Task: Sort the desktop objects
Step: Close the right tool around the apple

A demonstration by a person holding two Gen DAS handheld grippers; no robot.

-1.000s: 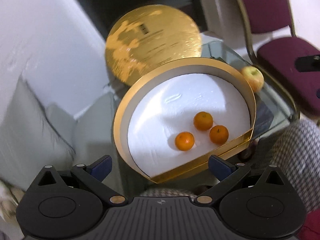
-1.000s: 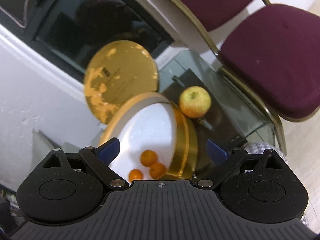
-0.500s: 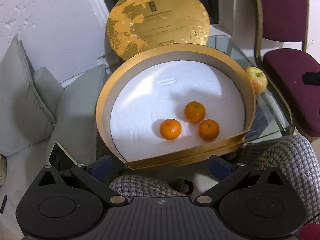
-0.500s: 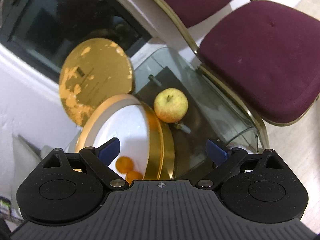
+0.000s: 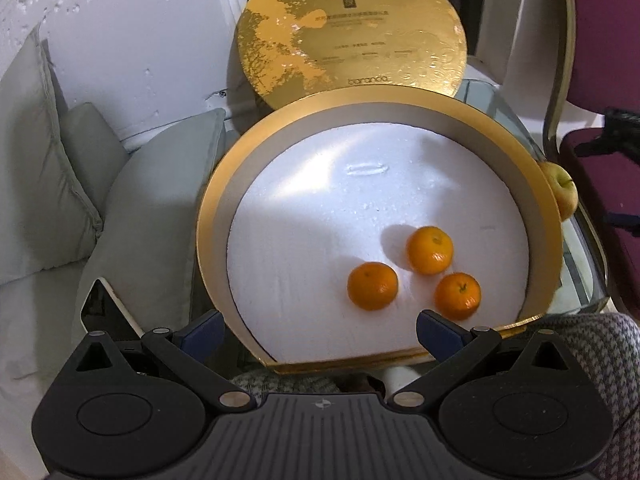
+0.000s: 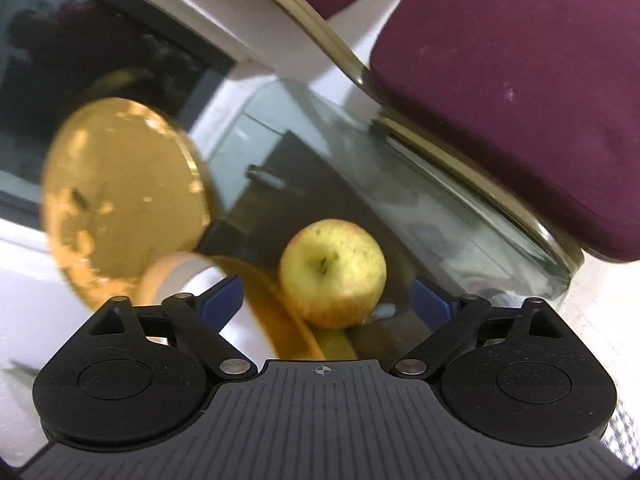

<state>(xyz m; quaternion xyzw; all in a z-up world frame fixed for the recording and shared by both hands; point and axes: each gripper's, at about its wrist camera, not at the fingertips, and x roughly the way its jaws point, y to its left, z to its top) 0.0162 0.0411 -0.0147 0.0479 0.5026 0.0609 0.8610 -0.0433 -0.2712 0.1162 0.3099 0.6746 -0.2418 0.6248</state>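
Observation:
A round gold box (image 5: 208,216) with a white foam floor fills the left wrist view and holds three small oranges (image 5: 430,250) (image 5: 372,286) (image 5: 458,296). Its gold lid (image 5: 352,28) stands upright behind it. My left gripper (image 5: 320,330) hovers open over the box's near rim, holding nothing. A yellow-green apple (image 6: 332,270) rests on the glass table (image 6: 440,200) just right of the box (image 6: 280,312); the same apple (image 5: 564,190) peeks out beyond the box's rim. My right gripper (image 6: 328,300) is open, its blue fingertips on either side of the apple, close to it.
Maroon chairs (image 6: 520,80) stand beyond the table's right edge. Grey cushions (image 5: 40,160) lie to the left against a white wall. The lid (image 6: 124,200) leans by a dark window. A checked fabric (image 5: 592,360) shows at lower right, below the table.
The left gripper has swung to face the box squarely and moved closer. The right gripper has dropped toward the apple, which now sits large between its fingertips.

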